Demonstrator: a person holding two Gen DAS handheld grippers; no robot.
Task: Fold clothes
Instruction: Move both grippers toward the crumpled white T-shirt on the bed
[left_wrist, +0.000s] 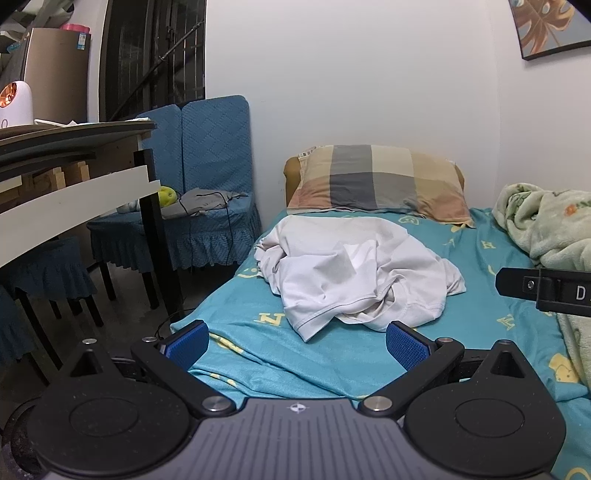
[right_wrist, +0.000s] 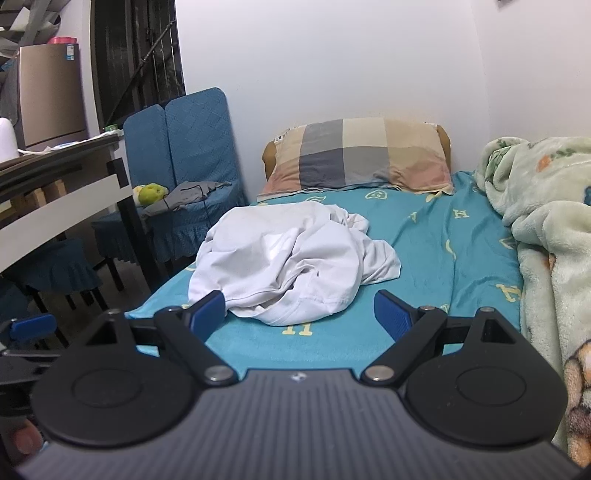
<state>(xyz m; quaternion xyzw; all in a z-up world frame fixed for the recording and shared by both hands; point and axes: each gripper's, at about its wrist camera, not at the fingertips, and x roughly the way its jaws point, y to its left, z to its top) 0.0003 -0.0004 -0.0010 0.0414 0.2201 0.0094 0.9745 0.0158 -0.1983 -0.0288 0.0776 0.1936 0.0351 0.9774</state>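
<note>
A crumpled white T-shirt (left_wrist: 351, 273) (right_wrist: 291, 258) lies in a heap on the teal bed sheet (left_wrist: 332, 369) (right_wrist: 424, 236), below the pillow. My left gripper (left_wrist: 297, 345) hovers open over the sheet, just short of the shirt's near hem, nothing between its blue pads. My right gripper (right_wrist: 301, 314) is open too, its blue pads either side of the shirt's near edge without touching it. In the left wrist view, part of the right gripper's black body (left_wrist: 543, 288) shows at the right edge.
A checked pillow (left_wrist: 376, 181) (right_wrist: 358, 158) lies at the head of the bed. A pale green fleece blanket (left_wrist: 546, 221) (right_wrist: 546, 229) is bunched along the right side. Left of the bed stand blue-covered chairs (left_wrist: 207, 192) (right_wrist: 184, 166) and a table (left_wrist: 74, 181).
</note>
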